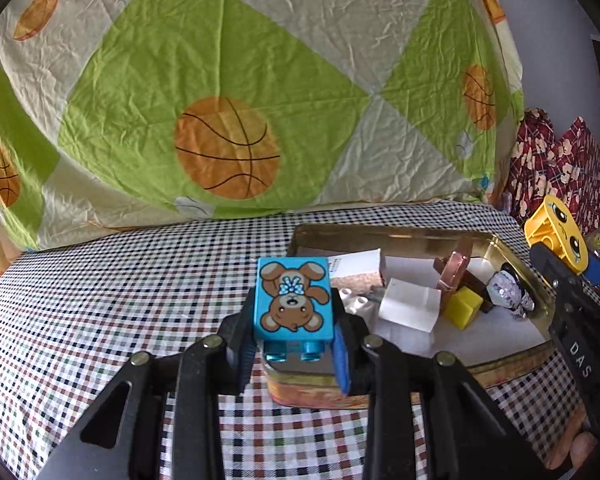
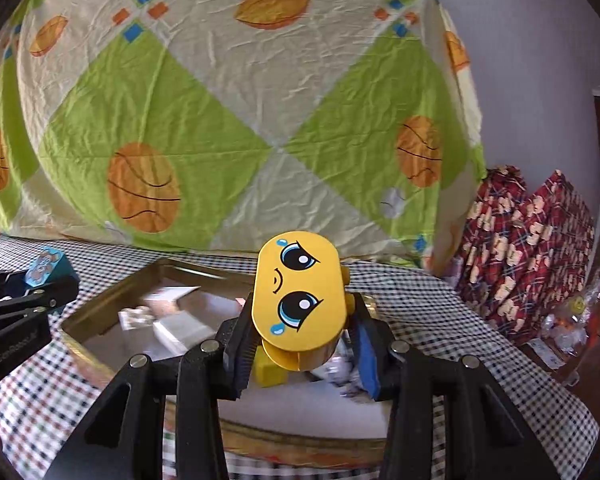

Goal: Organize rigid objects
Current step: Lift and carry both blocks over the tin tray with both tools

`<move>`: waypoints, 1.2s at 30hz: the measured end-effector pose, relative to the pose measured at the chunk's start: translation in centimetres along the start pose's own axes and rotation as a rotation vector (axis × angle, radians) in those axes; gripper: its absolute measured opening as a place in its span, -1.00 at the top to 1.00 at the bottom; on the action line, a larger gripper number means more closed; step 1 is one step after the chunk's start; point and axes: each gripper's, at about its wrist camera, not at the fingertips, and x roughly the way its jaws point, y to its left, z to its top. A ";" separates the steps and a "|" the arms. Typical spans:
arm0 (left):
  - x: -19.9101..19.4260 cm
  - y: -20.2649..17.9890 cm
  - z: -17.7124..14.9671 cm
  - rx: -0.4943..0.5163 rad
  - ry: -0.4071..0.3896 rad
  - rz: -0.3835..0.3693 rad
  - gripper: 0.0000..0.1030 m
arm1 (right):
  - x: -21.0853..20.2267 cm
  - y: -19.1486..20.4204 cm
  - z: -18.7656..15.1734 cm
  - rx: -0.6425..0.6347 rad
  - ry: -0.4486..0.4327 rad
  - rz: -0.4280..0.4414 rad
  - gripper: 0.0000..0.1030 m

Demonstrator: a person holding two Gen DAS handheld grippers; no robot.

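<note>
Blocks first: blue bear block (image 1: 293, 295) sits pinched in the left gripper (image 1: 296, 354), held above the near left corner of the gold tin (image 1: 420, 236). Studs face down toward the camera, bear print faces up. Yellow face block (image 2: 299, 296) is clamped in the right gripper (image 2: 304, 364), over the near right part of the same tin.

Tin rests on the checkered tablecloth (image 1: 100, 280), right of centre. Inside it: white cube (image 1: 410, 312), small yellow cube (image 1: 466, 306), copper clip (image 1: 454, 272), foil-wrapped piece (image 1: 508, 290), white studded brick (image 1: 354, 302), paper scraps. Crowded toward the far right; bare white floor shows near and right.

Step in hand, my read: both blocks carried to the tin for placing. To do it well, lower each over a bare patch, not onto the loose pieces, keep the two grippers apart so they do not knock, release only once the block is low inside the rim. Risk: the bear block hangs right at the tin's corner edge and could land on the rim.

Grippers: left fingers pressed tight on the bear block's sides, blue pads (image 1: 342, 360) flanking it. Right ones set wider, squeezing the yellow block's lower body. Neither touches the tin.

Far behind: basketball-print sheet (image 1: 220, 80); red patterned bags (image 2: 532, 240) far right.
</note>
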 end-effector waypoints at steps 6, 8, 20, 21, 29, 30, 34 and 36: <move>1.4 -3.3 0.6 0.031 0.012 -0.041 0.41 | 1.6 -1.8 0.1 -0.001 0.017 -0.026 0.12; 1.8 -4.3 0.8 0.043 0.009 -0.053 0.41 | 1.9 -2.2 0.1 0.008 0.018 -0.026 0.12; 3.9 -7.0 1.2 0.053 0.038 -0.068 0.41 | 3.6 -2.9 0.4 0.011 0.033 -0.039 0.12; 4.0 -7.1 1.2 0.053 0.039 -0.068 0.41 | 3.8 -3.0 0.4 0.013 0.037 -0.039 0.12; 4.8 -7.5 1.2 0.048 0.053 -0.064 0.41 | 4.5 -2.9 0.5 0.008 0.052 -0.029 0.12; 4.9 -7.6 1.2 0.049 0.055 -0.065 0.41 | 4.6 -2.8 0.5 0.003 0.058 -0.028 0.12; 5.1 -7.8 1.1 0.052 0.060 -0.061 0.41 | 5.1 -2.6 0.5 -0.003 0.075 -0.023 0.12; 5.2 -7.7 1.1 0.048 0.063 -0.058 0.41 | 5.3 -2.6 0.5 -0.001 0.082 -0.021 0.12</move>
